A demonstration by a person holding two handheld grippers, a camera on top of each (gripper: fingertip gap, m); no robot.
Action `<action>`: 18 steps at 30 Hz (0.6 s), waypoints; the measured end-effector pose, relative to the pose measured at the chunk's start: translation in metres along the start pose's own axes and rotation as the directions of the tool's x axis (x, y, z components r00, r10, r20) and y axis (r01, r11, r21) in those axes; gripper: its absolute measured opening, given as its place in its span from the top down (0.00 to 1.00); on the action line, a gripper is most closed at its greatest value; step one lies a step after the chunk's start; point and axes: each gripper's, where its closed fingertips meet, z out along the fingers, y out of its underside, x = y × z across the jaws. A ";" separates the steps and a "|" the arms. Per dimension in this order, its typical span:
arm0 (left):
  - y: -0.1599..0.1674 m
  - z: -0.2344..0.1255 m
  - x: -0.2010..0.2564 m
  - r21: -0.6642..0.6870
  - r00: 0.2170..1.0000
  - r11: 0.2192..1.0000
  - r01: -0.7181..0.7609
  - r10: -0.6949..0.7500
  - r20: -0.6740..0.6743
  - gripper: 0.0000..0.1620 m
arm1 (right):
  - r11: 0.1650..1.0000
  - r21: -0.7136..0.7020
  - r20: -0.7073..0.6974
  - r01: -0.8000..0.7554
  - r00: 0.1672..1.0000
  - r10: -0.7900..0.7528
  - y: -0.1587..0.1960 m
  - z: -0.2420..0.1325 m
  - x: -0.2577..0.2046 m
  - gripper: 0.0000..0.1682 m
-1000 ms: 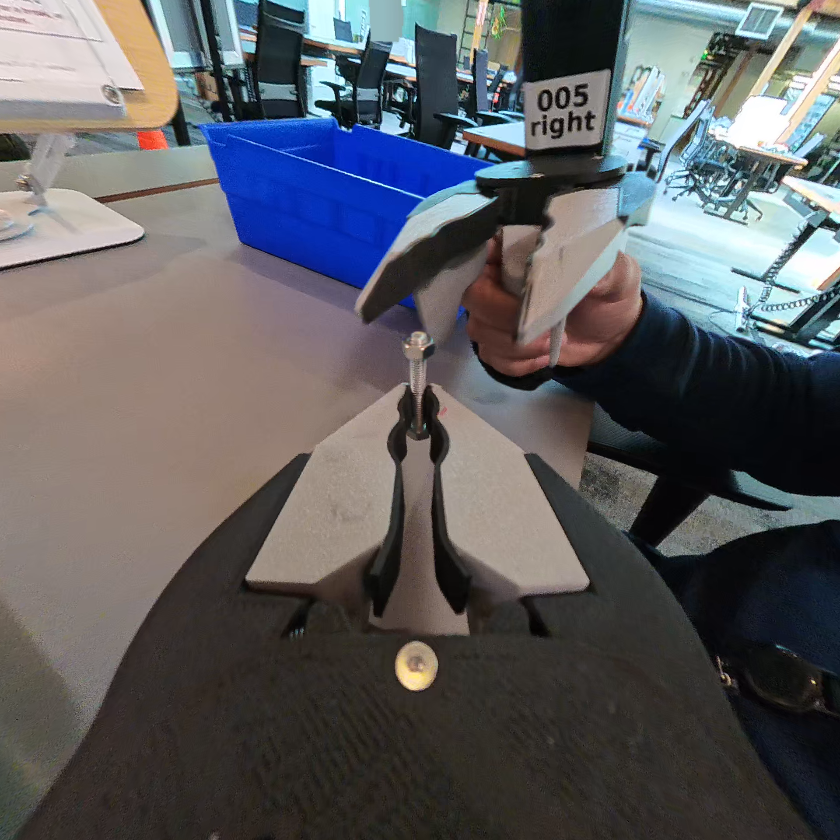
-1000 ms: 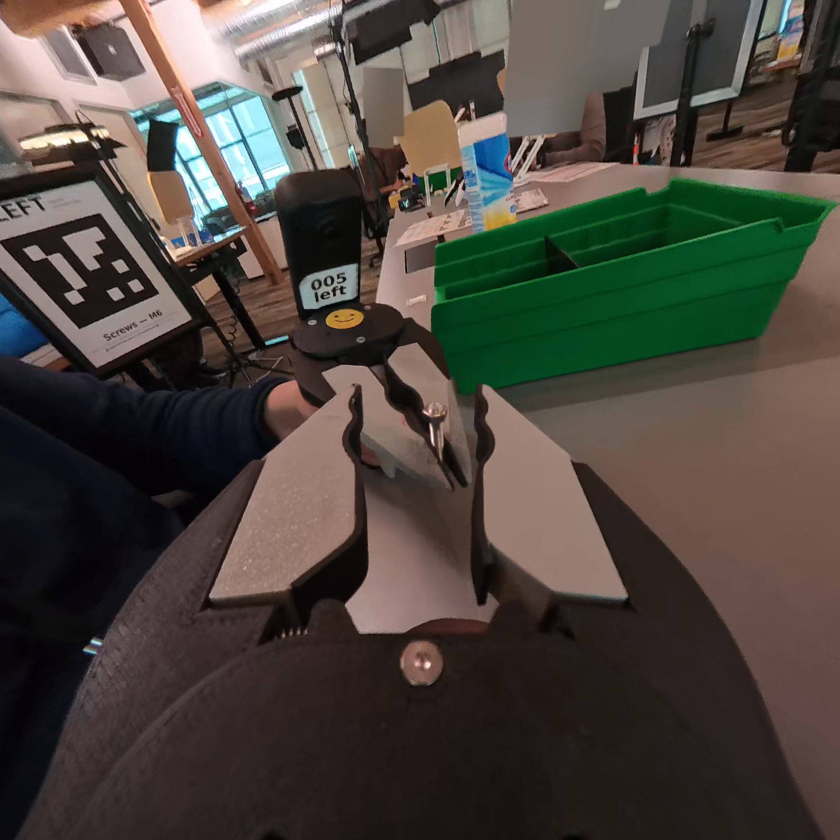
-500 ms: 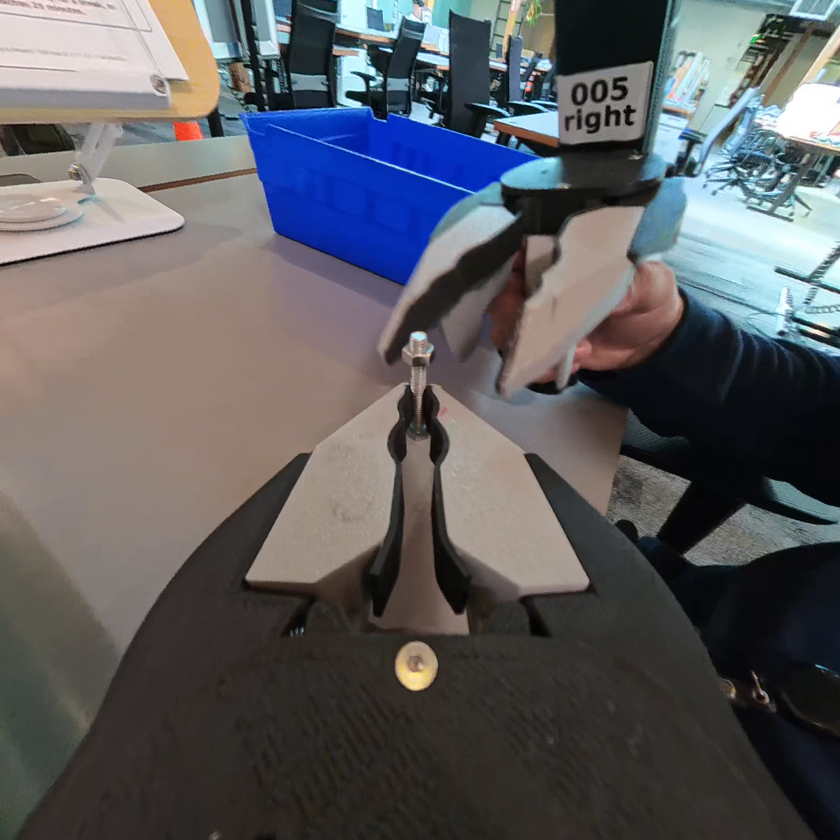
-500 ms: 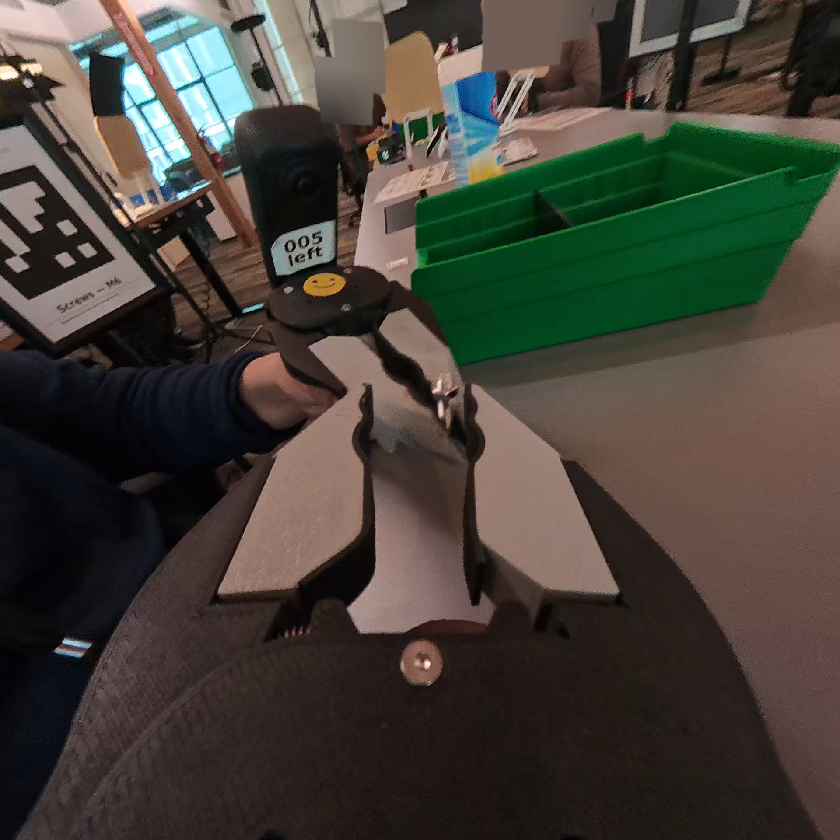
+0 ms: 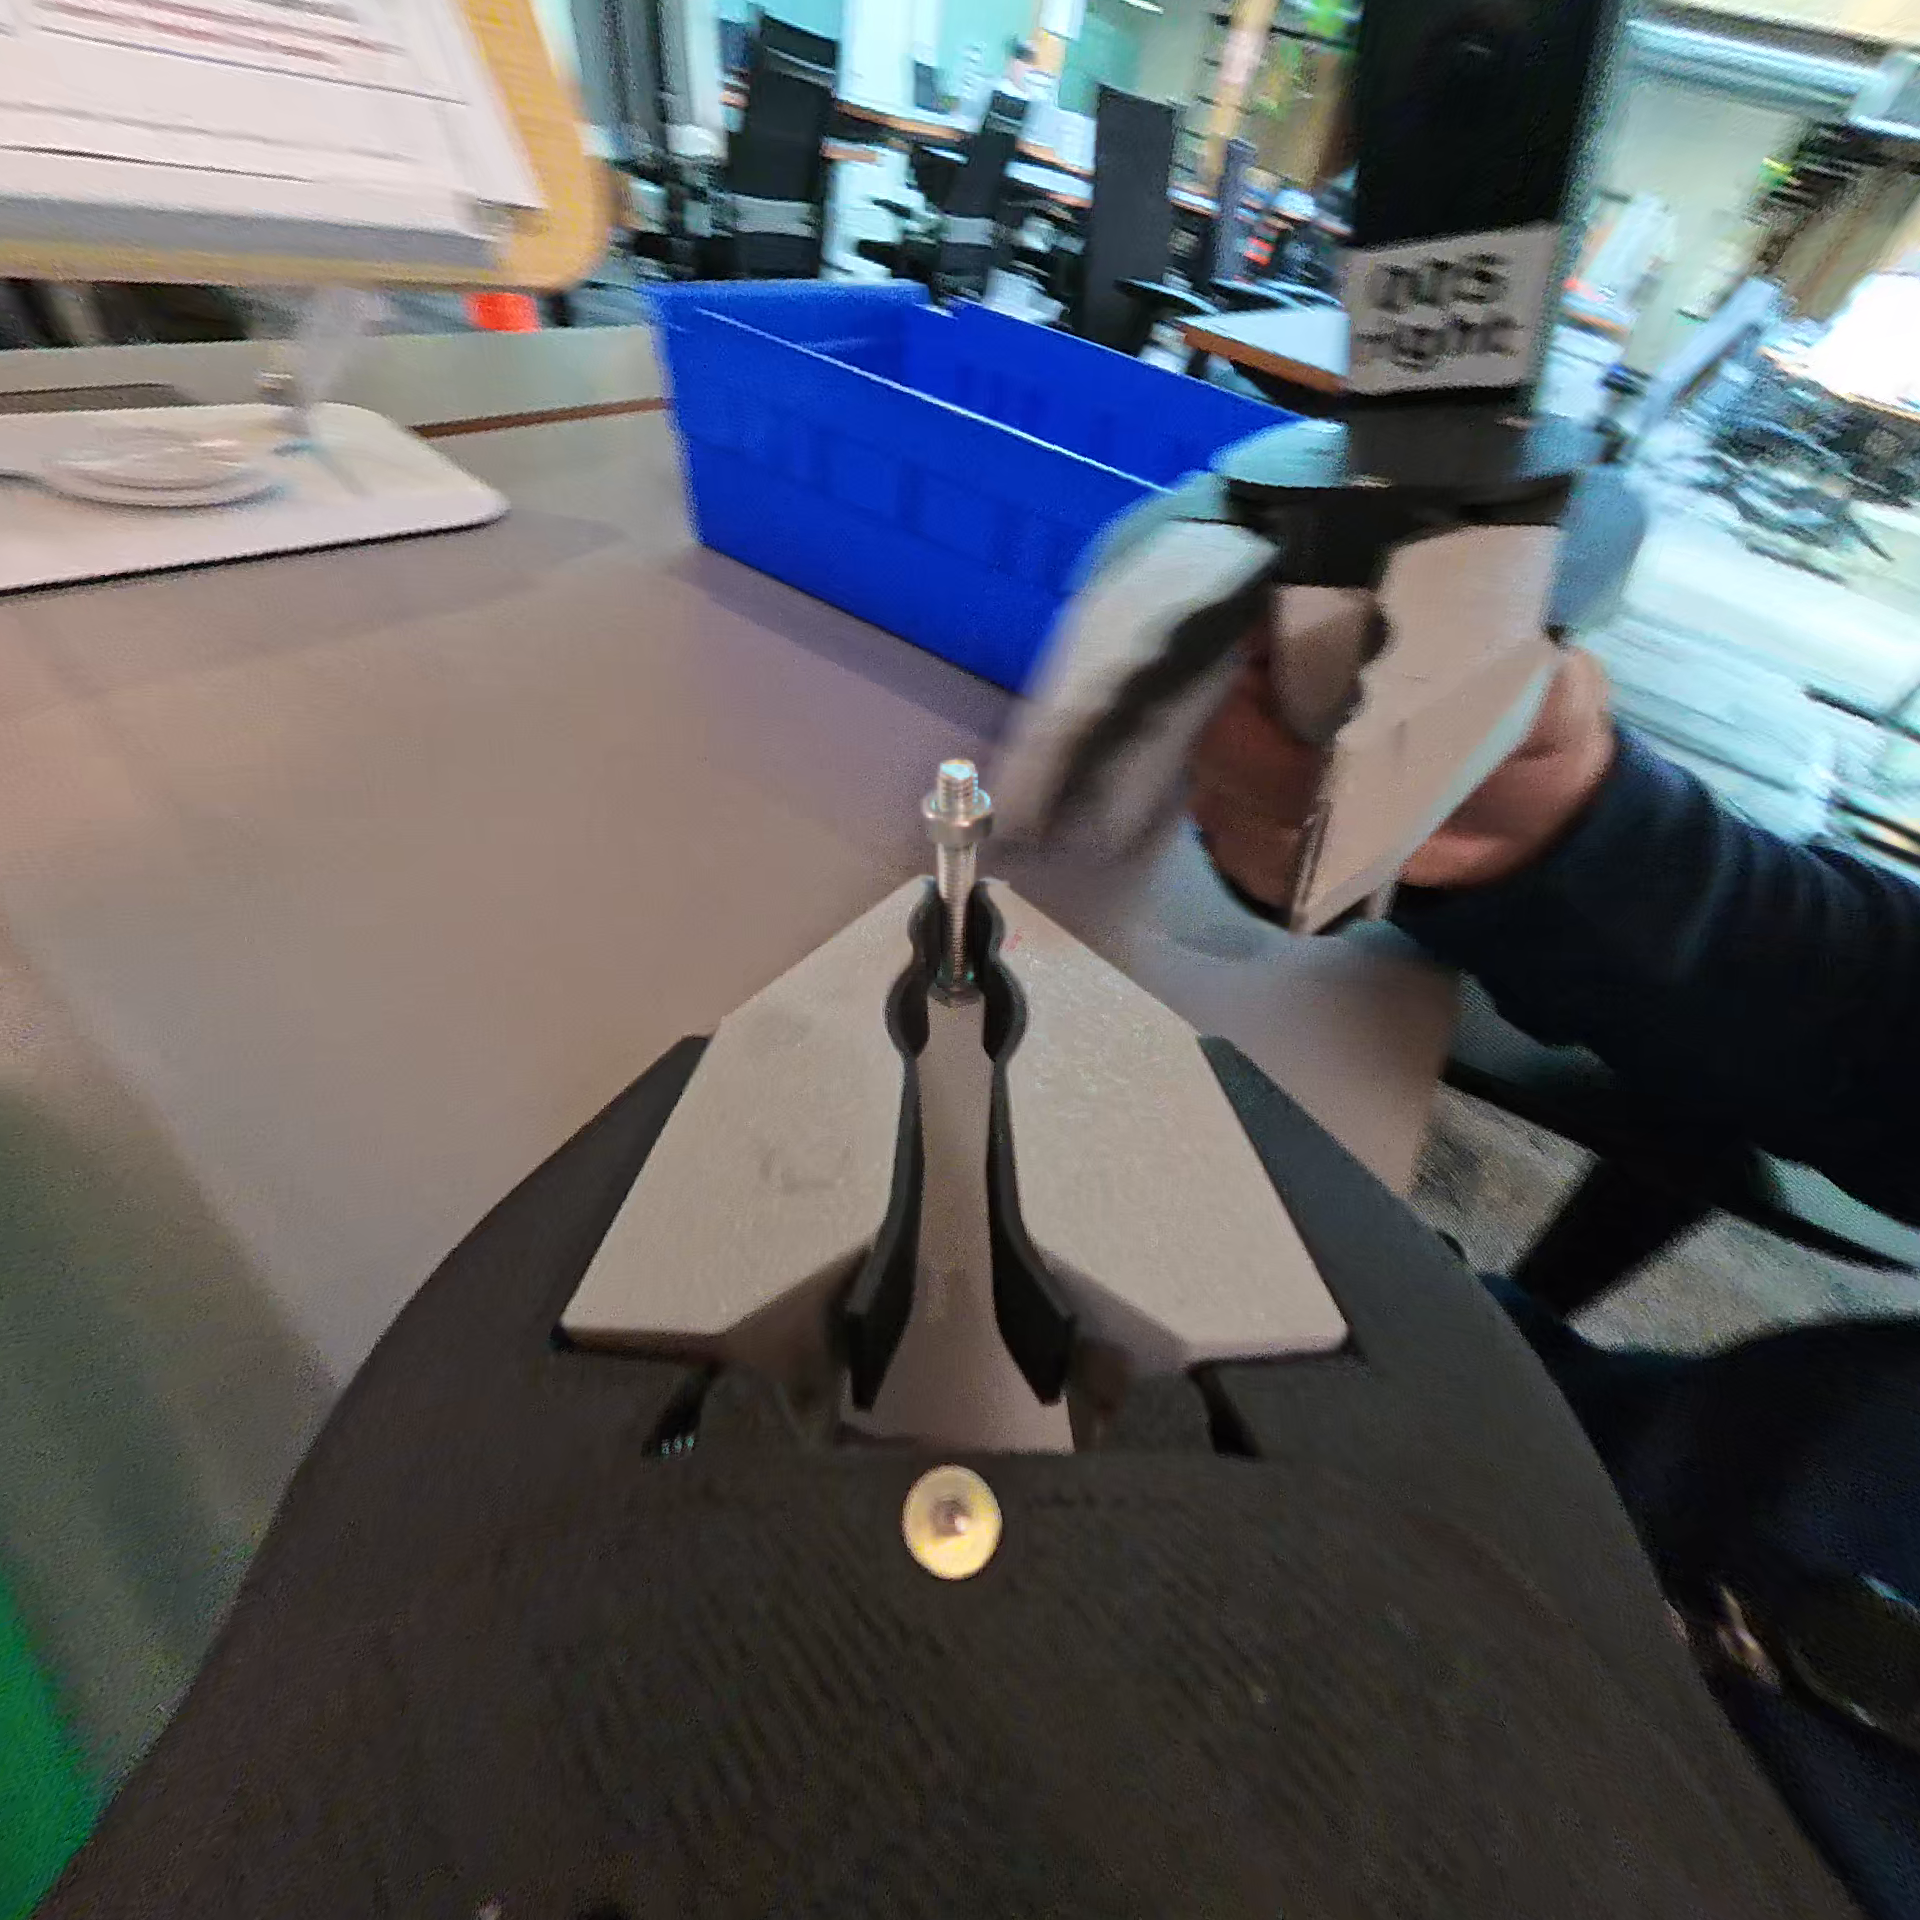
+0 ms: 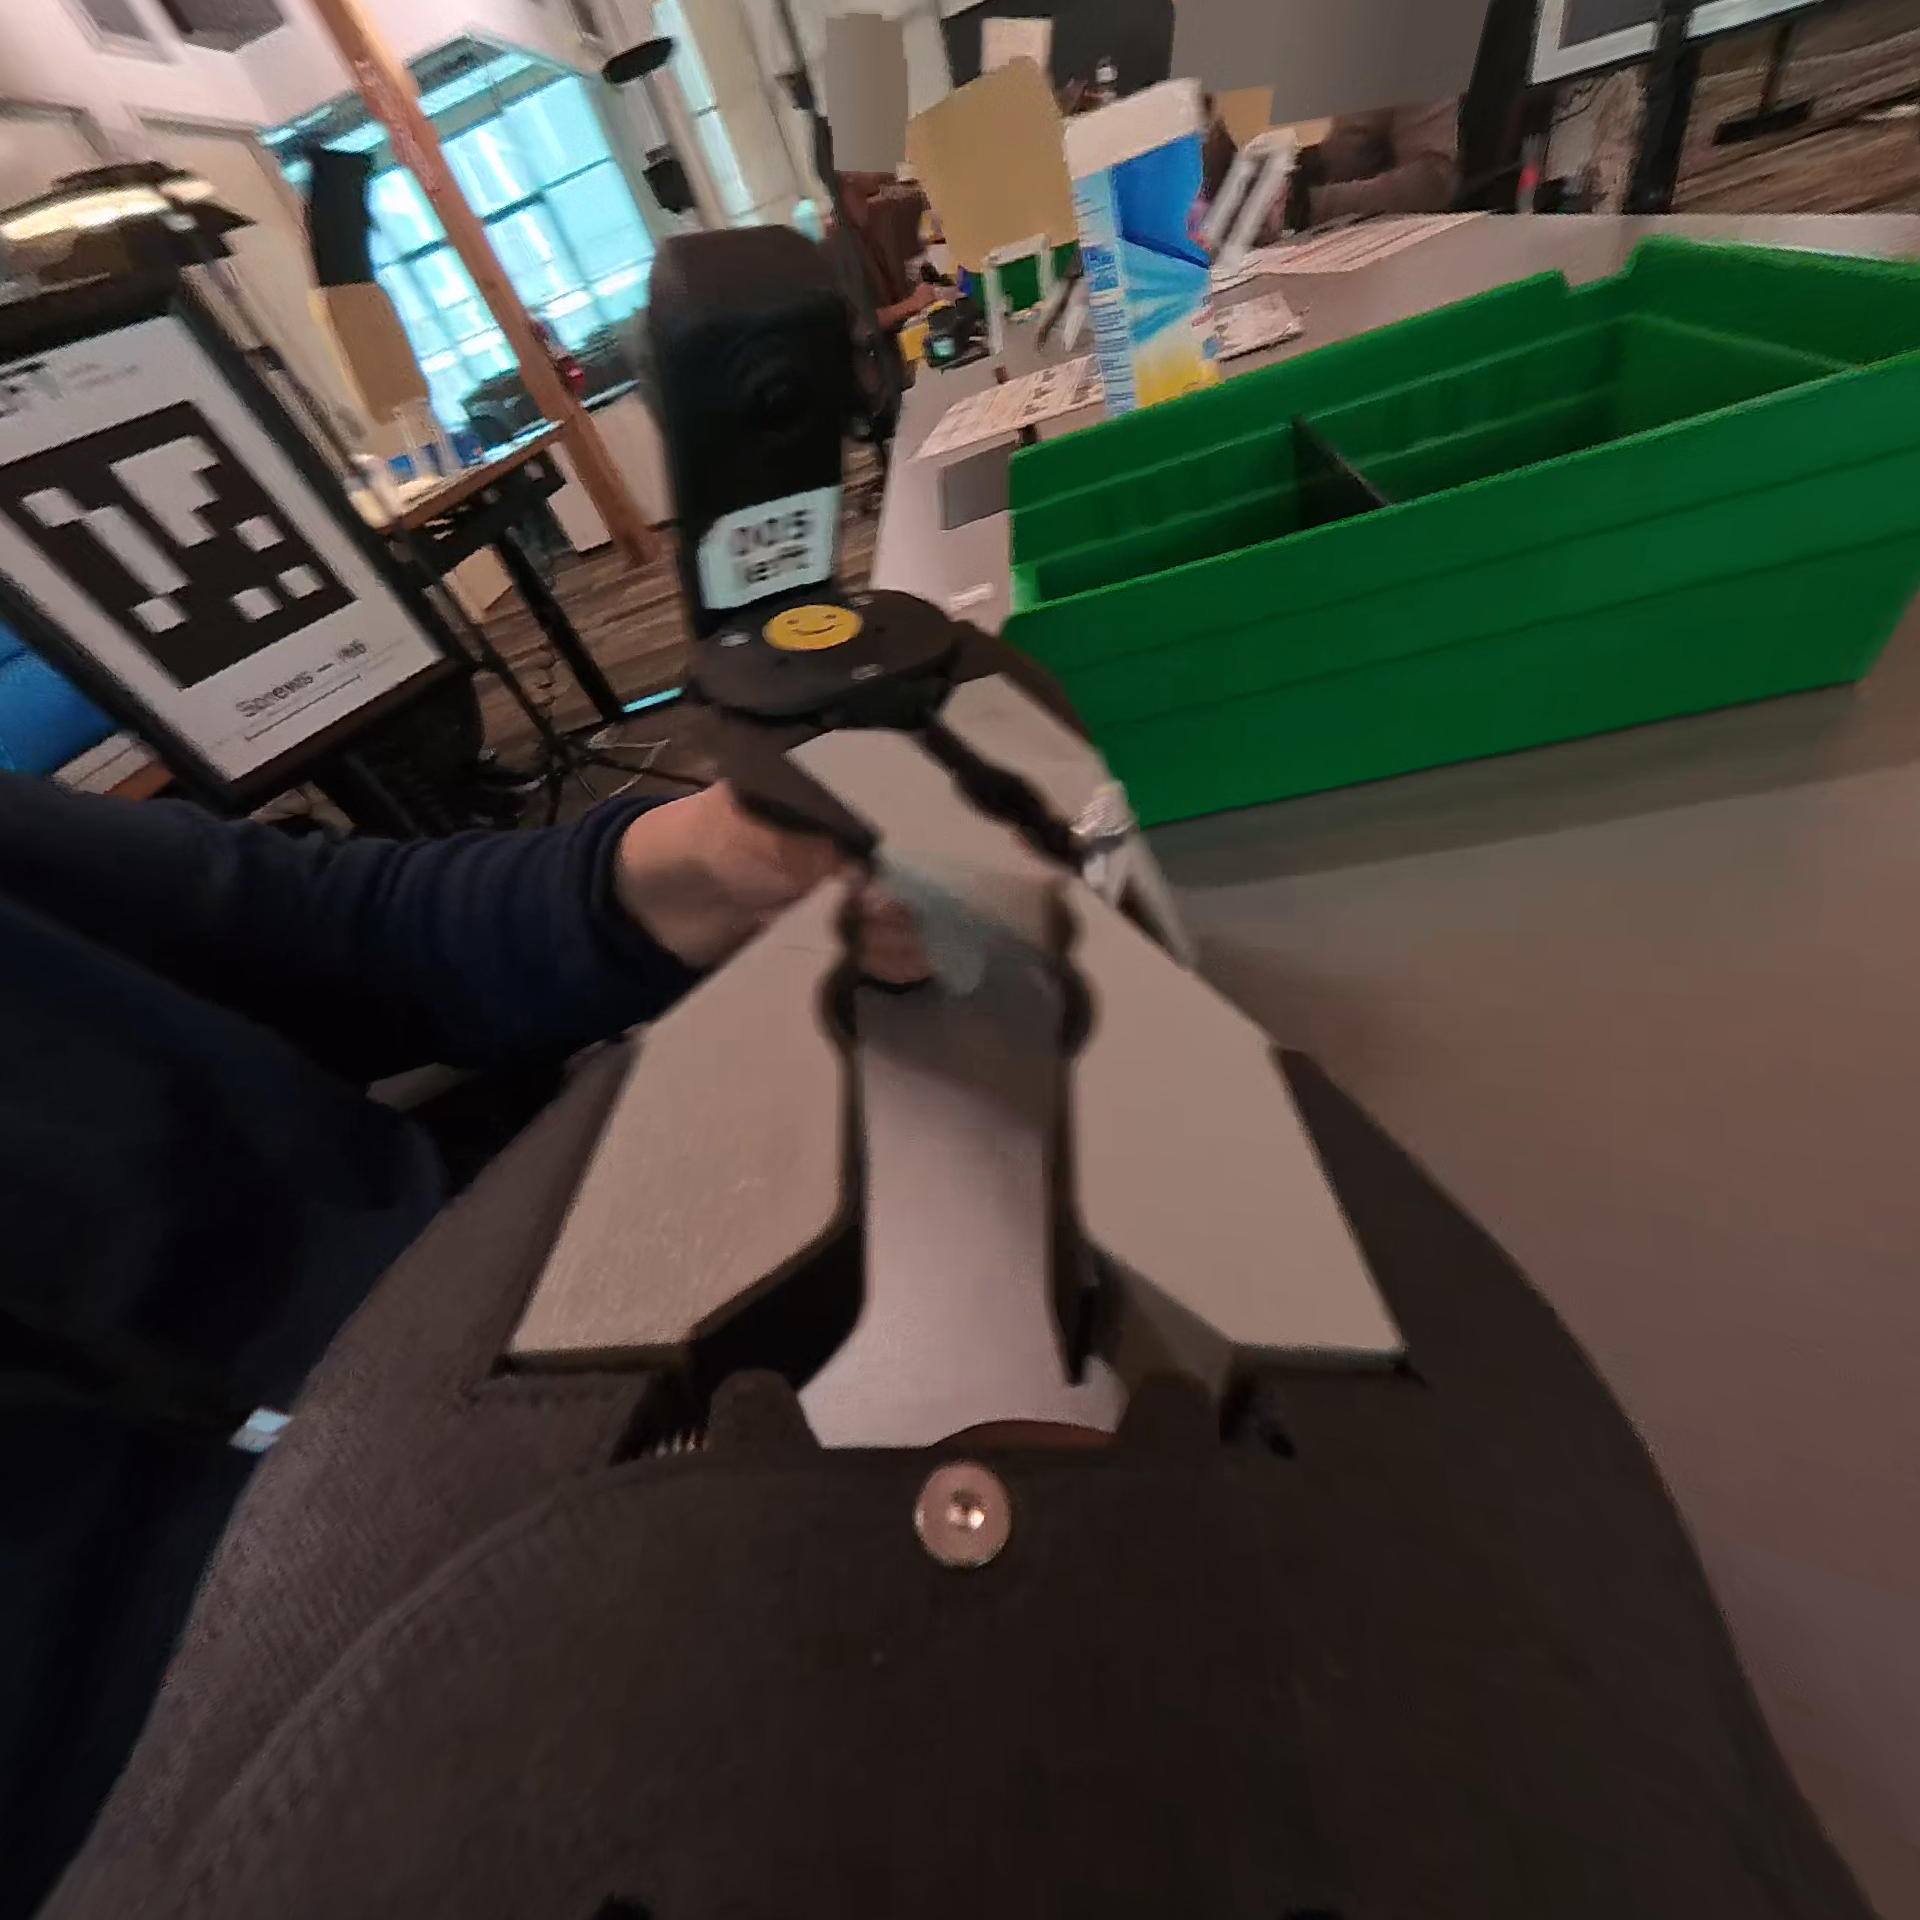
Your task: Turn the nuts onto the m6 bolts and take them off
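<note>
Bolt (image 5: pixel 954 914) stood upright, clamped in the left claw (image 5: pixel 952 951) above the tabletop's (image 5: pixel 436 831) near edge, steadied so its nut (image 5: pixel 956 828) could turn; the right claw (image 6: pixel 958 971) waited alongside, apart and empty.

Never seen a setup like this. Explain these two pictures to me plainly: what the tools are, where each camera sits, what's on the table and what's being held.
A person holds two hand-operated grippers, each carrying a camera that looks along its fingers. In the left wrist view, the left gripper is shut on a bolt standing upright, with a nut threaded near its tip. The right gripper, open and empty, hangs beside the nut. The right wrist view looks back the other way at the left gripper. On the grey table sit a blue bin and a green bin.
</note>
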 end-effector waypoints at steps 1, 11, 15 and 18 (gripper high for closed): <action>-0.002 -0.004 -0.012 0.014 0.999 1.000 0.018 -0.019 0.045 0.99 | 1.000 0.024 0.050 0.008 0.999 -0.009 -0.004 -0.006 -0.009 0.96; 0.002 0.006 0.024 -0.009 0.996 1.000 -0.029 0.028 -0.084 0.99 | 1.000 0.025 -0.047 -0.006 0.999 0.007 -0.001 0.005 0.006 0.79; -0.003 -0.004 -0.012 0.009 0.996 1.000 -0.007 0.006 0.086 0.99 | 0.993 0.058 0.009 0.105 0.994 -0.105 -0.010 -0.008 -0.014 1.00; -0.003 -0.008 -0.008 0.024 0.997 0.997 0.070 -0.069 -0.015 0.99 | 0.986 0.140 -0.051 0.088 0.995 -0.081 -0.029 -0.023 -0.007 0.92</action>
